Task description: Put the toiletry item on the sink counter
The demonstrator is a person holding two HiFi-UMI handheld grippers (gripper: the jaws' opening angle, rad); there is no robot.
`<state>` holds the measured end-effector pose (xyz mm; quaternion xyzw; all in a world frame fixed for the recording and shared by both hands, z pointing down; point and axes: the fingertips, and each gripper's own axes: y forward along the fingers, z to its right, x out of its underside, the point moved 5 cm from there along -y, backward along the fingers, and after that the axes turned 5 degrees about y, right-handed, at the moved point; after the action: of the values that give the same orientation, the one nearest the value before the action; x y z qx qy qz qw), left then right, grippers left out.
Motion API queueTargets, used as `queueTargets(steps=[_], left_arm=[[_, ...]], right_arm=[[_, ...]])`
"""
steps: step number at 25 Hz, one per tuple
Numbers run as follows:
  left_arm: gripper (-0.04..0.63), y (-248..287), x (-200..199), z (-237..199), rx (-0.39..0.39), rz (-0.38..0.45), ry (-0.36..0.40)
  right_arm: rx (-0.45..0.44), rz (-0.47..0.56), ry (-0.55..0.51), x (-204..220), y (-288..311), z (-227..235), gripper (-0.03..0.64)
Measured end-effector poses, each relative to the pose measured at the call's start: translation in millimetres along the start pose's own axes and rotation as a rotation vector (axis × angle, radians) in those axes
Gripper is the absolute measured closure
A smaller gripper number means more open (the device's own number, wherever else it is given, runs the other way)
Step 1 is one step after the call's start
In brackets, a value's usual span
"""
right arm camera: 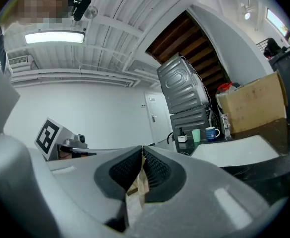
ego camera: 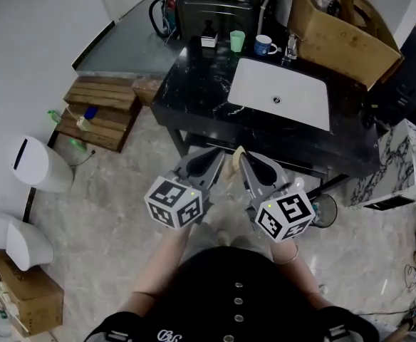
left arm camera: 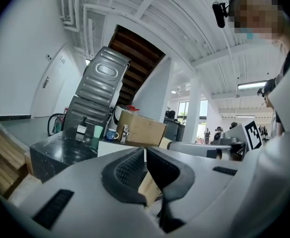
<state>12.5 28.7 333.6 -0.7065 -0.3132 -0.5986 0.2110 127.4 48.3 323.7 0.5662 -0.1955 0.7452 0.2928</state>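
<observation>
Sink counter [ego camera: 194,91], black: its near edge lay ahead of both grippers, well apart. Left gripper [ego camera: 219,157] and right gripper [ego camera: 242,158] each clenched one pale toiletry item [ego camera: 234,162] between their tips, neither nearer.

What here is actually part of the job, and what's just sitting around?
Part of the job: tan packet, pinched by the left gripper and the right gripper; black sink counter, where it should go.

Just lying about: green cup, mug, dark bottle, cardboard box, wooden pallet.
</observation>
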Motion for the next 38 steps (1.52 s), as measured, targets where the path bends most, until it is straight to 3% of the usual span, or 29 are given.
queueTargets(steps=[13, 23, 38], left_arm=[[0.581, 40, -10, -49, 0.018, 0.003, -0.033], [0.581, 78, -41, -124, 0.033, 0.035, -0.025], [0.581, 142, -74, -216, 0.134, 0.017, -0.005]], right_arm=[[0.010, 0.023, 0.009, -19, 51, 35, 0.611], [-0.033, 0.093, 0.048, -56, 129, 64, 0.611], [0.101, 0.144, 0.039, -82, 219, 113, 0.611]])
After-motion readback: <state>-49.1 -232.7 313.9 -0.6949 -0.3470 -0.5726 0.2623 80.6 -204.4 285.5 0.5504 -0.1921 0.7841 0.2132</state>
